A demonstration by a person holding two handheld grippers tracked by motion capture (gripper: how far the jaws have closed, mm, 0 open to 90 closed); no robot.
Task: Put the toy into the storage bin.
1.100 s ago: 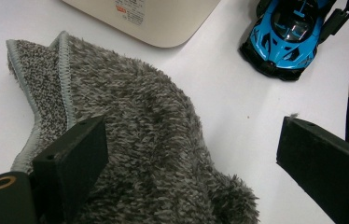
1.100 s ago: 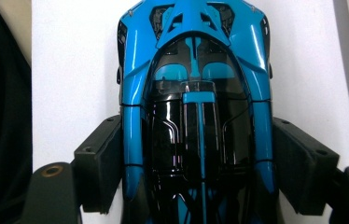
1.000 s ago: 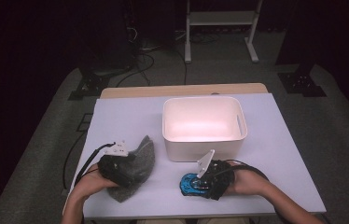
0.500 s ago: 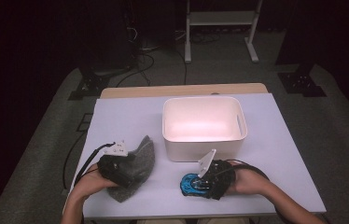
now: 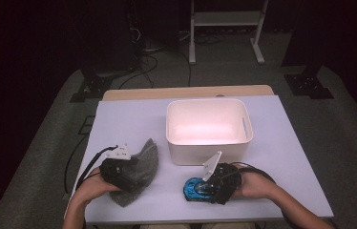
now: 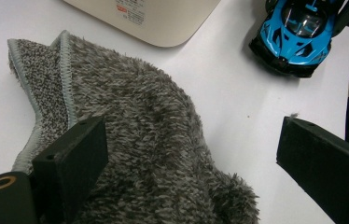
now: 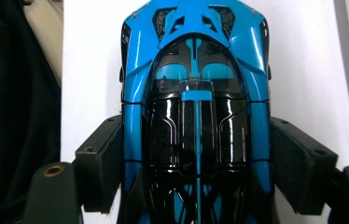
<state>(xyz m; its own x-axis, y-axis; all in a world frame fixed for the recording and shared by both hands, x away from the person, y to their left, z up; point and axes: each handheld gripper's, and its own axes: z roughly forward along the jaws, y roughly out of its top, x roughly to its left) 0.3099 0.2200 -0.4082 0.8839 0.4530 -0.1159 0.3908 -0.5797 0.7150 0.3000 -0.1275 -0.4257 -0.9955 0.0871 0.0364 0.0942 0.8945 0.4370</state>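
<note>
A blue and black toy car (image 5: 193, 189) sits on the white table near its front edge, in front of the bin. My right gripper (image 5: 206, 185) is shut on it: in the right gripper view both pads (image 7: 100, 163) press the sides of the car (image 7: 196, 70), whose nose points away. A grey fuzzy cloth (image 5: 143, 162) lies crumpled at the front left. My left gripper (image 5: 119, 172) hovers over it, open. In the left gripper view that gripper (image 6: 191, 144) has one jaw over the cloth (image 6: 140, 116) and the other over bare table; the car (image 6: 298, 37) lies beyond.
An empty white plastic bin (image 5: 207, 101) with handle slots stands in the middle of the table (image 5: 129, 124), just behind both grippers; its wall (image 6: 163, 18) is close to the cloth. Dark floor, cables and stand legs lie beyond the table's far edge.
</note>
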